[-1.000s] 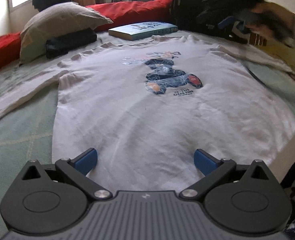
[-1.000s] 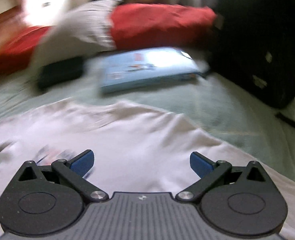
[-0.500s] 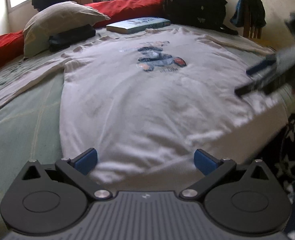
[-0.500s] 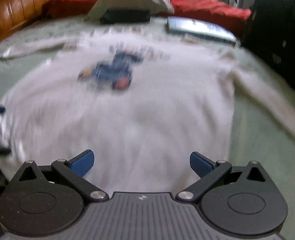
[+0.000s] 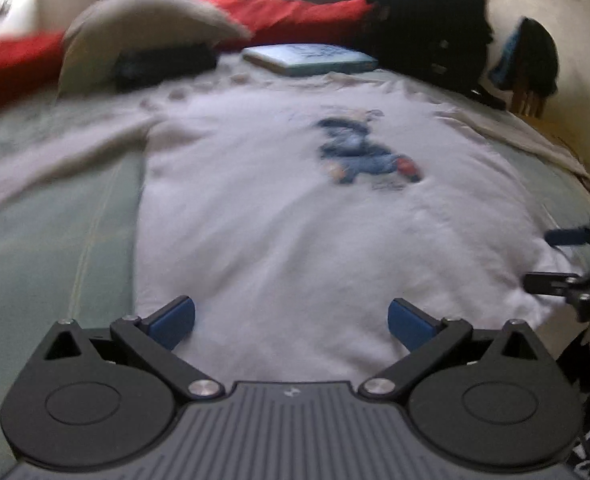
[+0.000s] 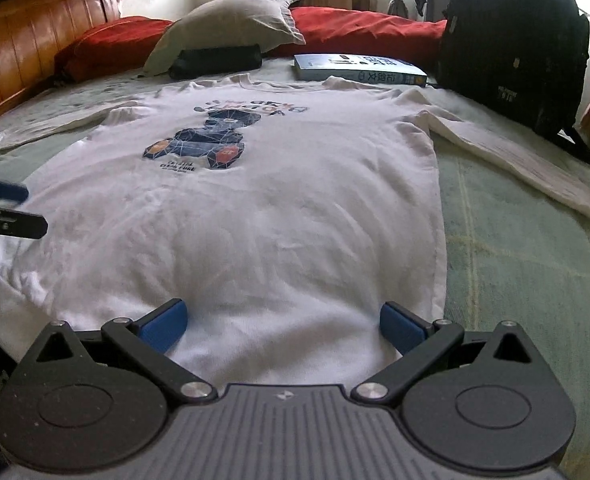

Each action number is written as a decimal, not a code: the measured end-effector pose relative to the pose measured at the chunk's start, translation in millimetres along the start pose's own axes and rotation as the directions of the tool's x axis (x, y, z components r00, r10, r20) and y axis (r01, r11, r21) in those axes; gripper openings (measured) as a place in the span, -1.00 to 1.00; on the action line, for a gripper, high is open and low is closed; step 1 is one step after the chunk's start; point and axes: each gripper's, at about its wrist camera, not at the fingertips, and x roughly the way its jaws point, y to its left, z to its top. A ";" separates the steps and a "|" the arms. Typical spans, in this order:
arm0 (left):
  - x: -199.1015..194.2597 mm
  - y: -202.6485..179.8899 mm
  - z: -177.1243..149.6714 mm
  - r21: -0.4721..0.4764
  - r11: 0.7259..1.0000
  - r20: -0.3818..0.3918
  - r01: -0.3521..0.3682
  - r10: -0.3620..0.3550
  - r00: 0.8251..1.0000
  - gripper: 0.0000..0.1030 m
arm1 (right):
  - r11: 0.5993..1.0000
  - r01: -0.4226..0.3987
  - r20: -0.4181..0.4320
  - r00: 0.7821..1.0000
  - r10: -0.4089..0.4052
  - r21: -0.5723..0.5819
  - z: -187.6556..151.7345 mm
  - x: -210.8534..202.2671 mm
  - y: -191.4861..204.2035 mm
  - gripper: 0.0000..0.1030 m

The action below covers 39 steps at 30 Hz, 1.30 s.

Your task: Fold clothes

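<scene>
A white long-sleeved cotton sweatshirt with a blue geometric bear print (image 6: 231, 208) is seen spread flat, face up, on a bed covered with a pale green checked sheet (image 6: 507, 248). Its collar is turned to the far end, its hem to the near edge, and both sleeves are laid out to the sides, the right one (image 6: 535, 160) running diagonally over the sheet. No fold is visible in it; such a spread suits a garment readied for folding, though that is only a judgement.

The left claw (image 5: 291, 322) is held low over the near left part of the hem, its blue pads wide apart and nothing between them. The right claw (image 6: 281, 326) is held likewise over the near right part, also spread and empty. Each is glimpsed at the edge of the other's view, so the hem is flanked by the two, probably so that both lower corners can be taken at once.

At the far end a grey pillow (image 6: 231, 24), a red bolster (image 6: 359, 32), a light blue book (image 6: 359, 68) and a black backpack (image 6: 511, 40) are kept clear of the garment.
</scene>
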 end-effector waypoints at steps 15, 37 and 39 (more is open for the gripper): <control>-18.8 -20.8 -10.5 0.044 0.996 -0.105 0.077 -0.072 0.992 0.99 | 1.000 -0.001 0.028 1.000 0.001 0.003 -5.6 -1.5 0.5 1.00; -16.3 -59.9 -10.5 0.051 0.999 -0.028 0.018 -0.016 0.999 0.99 | 0.994 -0.043 0.080 0.996 0.035 0.103 -10.6 -27.4 -22.8 1.00; -21.4 -62.6 -6.5 0.052 0.999 -0.013 0.012 -0.012 1.000 0.99 | 0.986 -0.060 0.109 0.993 0.043 0.158 -10.3 -35.2 -37.9 1.00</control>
